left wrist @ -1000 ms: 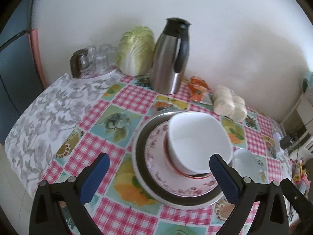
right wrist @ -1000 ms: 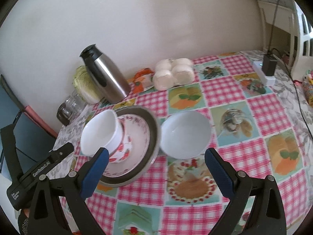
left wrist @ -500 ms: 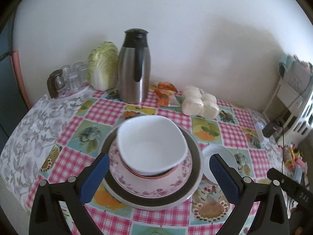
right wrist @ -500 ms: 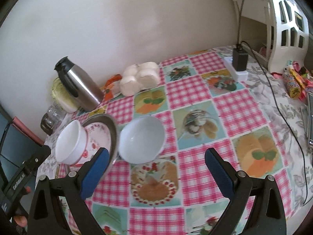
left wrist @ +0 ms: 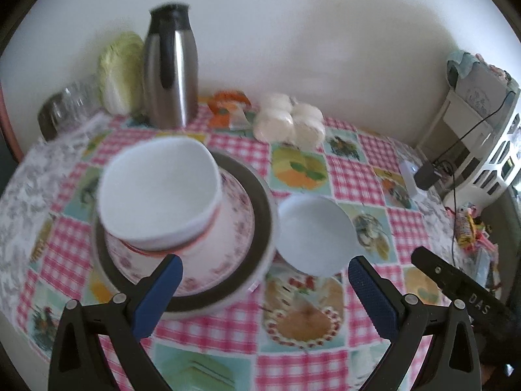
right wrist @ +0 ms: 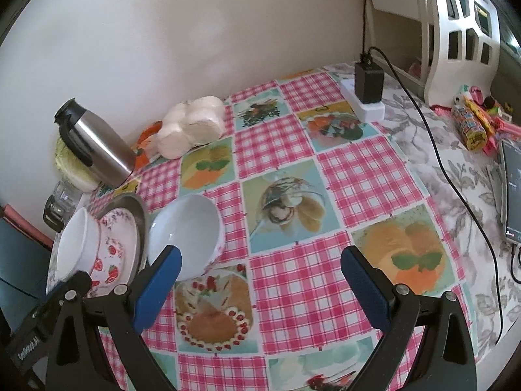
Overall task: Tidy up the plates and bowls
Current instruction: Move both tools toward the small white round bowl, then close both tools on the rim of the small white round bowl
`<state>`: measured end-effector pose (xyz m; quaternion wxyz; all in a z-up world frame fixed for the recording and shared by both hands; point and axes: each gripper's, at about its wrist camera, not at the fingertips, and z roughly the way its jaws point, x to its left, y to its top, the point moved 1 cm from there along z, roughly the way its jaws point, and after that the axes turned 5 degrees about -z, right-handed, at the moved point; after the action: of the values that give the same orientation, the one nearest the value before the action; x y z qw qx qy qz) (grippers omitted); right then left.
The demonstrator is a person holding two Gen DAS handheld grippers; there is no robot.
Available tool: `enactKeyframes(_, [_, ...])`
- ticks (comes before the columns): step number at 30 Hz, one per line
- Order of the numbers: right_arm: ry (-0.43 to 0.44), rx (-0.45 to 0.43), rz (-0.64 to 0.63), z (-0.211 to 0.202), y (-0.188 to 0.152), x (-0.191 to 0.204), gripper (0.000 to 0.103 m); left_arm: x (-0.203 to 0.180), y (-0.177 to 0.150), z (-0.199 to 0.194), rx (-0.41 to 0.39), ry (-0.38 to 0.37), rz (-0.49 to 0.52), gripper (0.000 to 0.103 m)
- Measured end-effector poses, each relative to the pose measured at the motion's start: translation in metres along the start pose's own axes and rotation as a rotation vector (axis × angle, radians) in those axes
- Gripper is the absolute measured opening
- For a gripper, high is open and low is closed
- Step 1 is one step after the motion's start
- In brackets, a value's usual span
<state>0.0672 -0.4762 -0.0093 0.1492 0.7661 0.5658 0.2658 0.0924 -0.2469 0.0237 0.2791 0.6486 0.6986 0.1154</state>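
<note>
A white bowl with strawberry prints (left wrist: 156, 195) (right wrist: 81, 247) sits on a pink floral plate (left wrist: 234, 224) (right wrist: 120, 231), which lies in a dark metal dish (left wrist: 260, 215) (right wrist: 133, 205). A second white bowl (left wrist: 312, 231) (right wrist: 185, 231) stands on the tablecloth just right of that stack. My left gripper (left wrist: 263, 296) is open and empty, above the table in front of both. My right gripper (right wrist: 260, 290) is open and empty, with its left finger in front of the second bowl.
At the back stand a steel thermos (left wrist: 171, 68) (right wrist: 94, 146), a cabbage (left wrist: 120, 71), glasses (left wrist: 68, 104), an orange packet (left wrist: 228, 110) and bagged white buns (left wrist: 289, 123) (right wrist: 192, 127). A power strip with charger and cable (right wrist: 368, 94), snacks (right wrist: 472, 127) and a phone (right wrist: 511, 189) lie right.
Both views have swung to the right: the stacked dishes sit further left in each frame and the second bowl is nearer. Both grippers stay open and empty.
</note>
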Motion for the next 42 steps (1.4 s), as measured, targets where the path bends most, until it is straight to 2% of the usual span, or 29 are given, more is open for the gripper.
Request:
enactKeyframes(3, [0.007, -0.009, 0.024, 0.001, 0.003, -0.007, 0.098, -0.007, -0.004, 0.012, 0.058, -0.027, -0.027, 0.102])
enactKeyframes(6, [0.022, -0.015, 0.044, 0.005, 0.006, -0.011, 0.098, -0.011, -0.006, 0.023, 0.098, -0.036, -0.063, 0.094])
enactKeyframes(8, [0.03, -0.015, 0.06, 0.009, 0.008, -0.013, 0.098, -0.012, -0.008, 0.03, 0.126, -0.048, -0.102, 0.092])
enactKeyframes(10, [0.034, -0.016, 0.074, 0.012, 0.01, -0.015, 0.098, -0.012, -0.008, 0.035, 0.139, -0.048, -0.128, 0.091])
enactKeyframes(11, [0.038, -0.017, 0.077, 0.014, 0.011, -0.015, 0.098, -0.012, -0.008, 0.037, 0.142, -0.047, -0.137, 0.085])
enactKeyframes(13, [0.047, -0.018, 0.076, 0.018, 0.013, -0.014, 0.098, -0.014, -0.008, 0.041, 0.156, -0.051, -0.16, 0.083])
enactKeyframes(21, [0.063, -0.018, 0.003, 0.03, 0.019, -0.001, 0.096, -0.02, -0.008, 0.05, 0.163, -0.041, -0.208, 0.073])
enactKeyframes(22, [0.069, -0.016, -0.006, 0.031, 0.019, 0.0, 0.092, -0.021, -0.009, 0.053, 0.172, -0.047, -0.21, 0.071])
enactKeyframes(23, [0.073, -0.013, -0.02, 0.032, 0.02, 0.003, 0.083, -0.022, -0.009, 0.055, 0.18, -0.05, -0.21, 0.071])
enactKeyframes(27, [0.072, 0.011, -0.072, 0.041, 0.022, 0.011, 0.074, -0.026, -0.012, 0.066, 0.217, -0.058, -0.215, 0.07])
enactKeyframes(29, [0.099, 0.029, -0.082, 0.047, 0.022, 0.013, 0.067, -0.026, -0.012, 0.071, 0.223, -0.053, -0.222, 0.063])
enactKeyframes(33, [0.132, 0.068, -0.092, 0.061, 0.022, 0.02, 0.058, -0.021, -0.015, 0.081, 0.247, -0.053, -0.264, 0.061])
enactKeyframes(35, [0.135, 0.085, -0.095, 0.068, 0.023, 0.022, 0.051, -0.021, -0.016, 0.085, 0.261, -0.056, -0.273, 0.056])
enactKeyframes(38, [0.145, 0.103, -0.108, 0.078, 0.023, 0.026, 0.042, -0.023, -0.017, 0.09, 0.263, -0.042, -0.274, 0.056])
enactKeyframes(40, [0.15, 0.115, -0.115, 0.085, 0.022, 0.029, 0.036, -0.023, -0.016, 0.093, 0.26, -0.035, -0.274, 0.048])
enactKeyframes(42, [0.159, 0.127, -0.113, 0.092, 0.022, 0.029, 0.03, -0.022, -0.014, 0.097, 0.258, -0.024, -0.28, 0.047])
